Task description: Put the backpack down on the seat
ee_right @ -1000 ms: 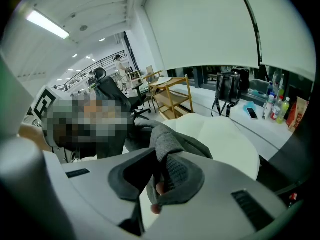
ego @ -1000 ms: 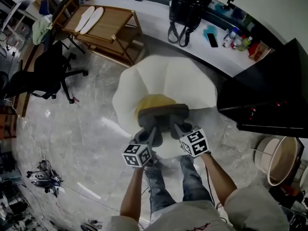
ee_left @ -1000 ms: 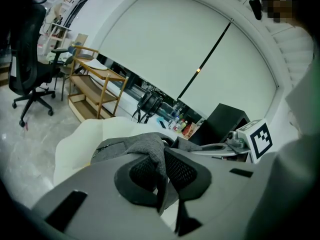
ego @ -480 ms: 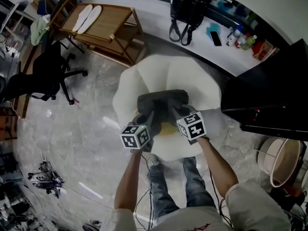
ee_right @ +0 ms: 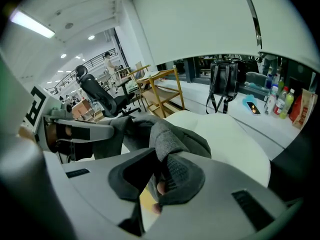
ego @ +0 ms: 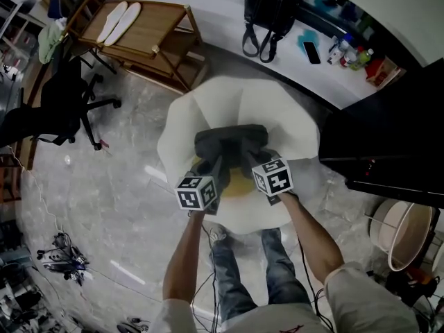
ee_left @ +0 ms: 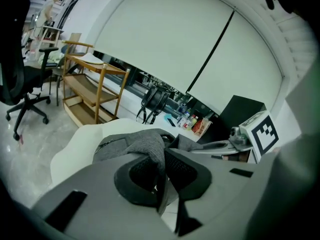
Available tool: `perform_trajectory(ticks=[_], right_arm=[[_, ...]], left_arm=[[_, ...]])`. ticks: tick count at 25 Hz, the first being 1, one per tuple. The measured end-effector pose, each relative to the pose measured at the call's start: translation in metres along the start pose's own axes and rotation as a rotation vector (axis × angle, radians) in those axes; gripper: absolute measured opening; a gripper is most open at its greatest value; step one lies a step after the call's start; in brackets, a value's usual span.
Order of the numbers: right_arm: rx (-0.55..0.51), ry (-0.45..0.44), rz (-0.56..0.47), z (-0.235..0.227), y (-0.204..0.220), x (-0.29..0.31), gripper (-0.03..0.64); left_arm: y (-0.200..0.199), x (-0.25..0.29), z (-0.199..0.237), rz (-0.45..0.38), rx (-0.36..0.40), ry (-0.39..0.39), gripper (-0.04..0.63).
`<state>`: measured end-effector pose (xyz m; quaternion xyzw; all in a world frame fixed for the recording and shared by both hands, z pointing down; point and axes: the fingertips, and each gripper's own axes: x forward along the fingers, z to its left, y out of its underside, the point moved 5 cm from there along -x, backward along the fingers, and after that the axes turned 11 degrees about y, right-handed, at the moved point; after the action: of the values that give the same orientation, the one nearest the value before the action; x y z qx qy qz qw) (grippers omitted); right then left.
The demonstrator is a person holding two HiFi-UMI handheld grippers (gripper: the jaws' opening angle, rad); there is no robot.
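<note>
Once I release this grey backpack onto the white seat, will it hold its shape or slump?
Probably slump: the backpack folds and bunches where the left hand-held gripper and right hand-held gripper pinch it. Its felt-like weave looks grippy, and the seat looks dished, so sliding off seems unlikely.

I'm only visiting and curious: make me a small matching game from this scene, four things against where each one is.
Things:
1 grey backpack
2 black bag
3 office chair
4 white flat pieces

Places:
A on the wooden rack
B on the floor, at left
C held by left gripper and right gripper
D on the white counter

Pairs: 1-C, 2-D, 3-B, 4-A
</note>
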<state>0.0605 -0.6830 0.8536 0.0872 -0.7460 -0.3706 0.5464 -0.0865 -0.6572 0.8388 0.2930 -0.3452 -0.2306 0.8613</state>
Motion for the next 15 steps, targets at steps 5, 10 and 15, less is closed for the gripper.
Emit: perform_trajectory(ticks=[5,10,15], right_arm=[[-0.024,0.014,0.005,-0.004,0.012,0.01,0.054],[-0.031,0.04,0.016,-0.01,0.023,0.012,0.058],[-0.039,0.072,0.024,-0.015,0.028,0.01,0.08]], left_arm=[[0.006,0.013,0.003,-0.001,0.032,0.0,0.06],[0.014,0.013,0.005,0.03,0.067,-0.011,0.06],[0.028,0.012,0.005,0.054,0.086,-0.036,0.061]])
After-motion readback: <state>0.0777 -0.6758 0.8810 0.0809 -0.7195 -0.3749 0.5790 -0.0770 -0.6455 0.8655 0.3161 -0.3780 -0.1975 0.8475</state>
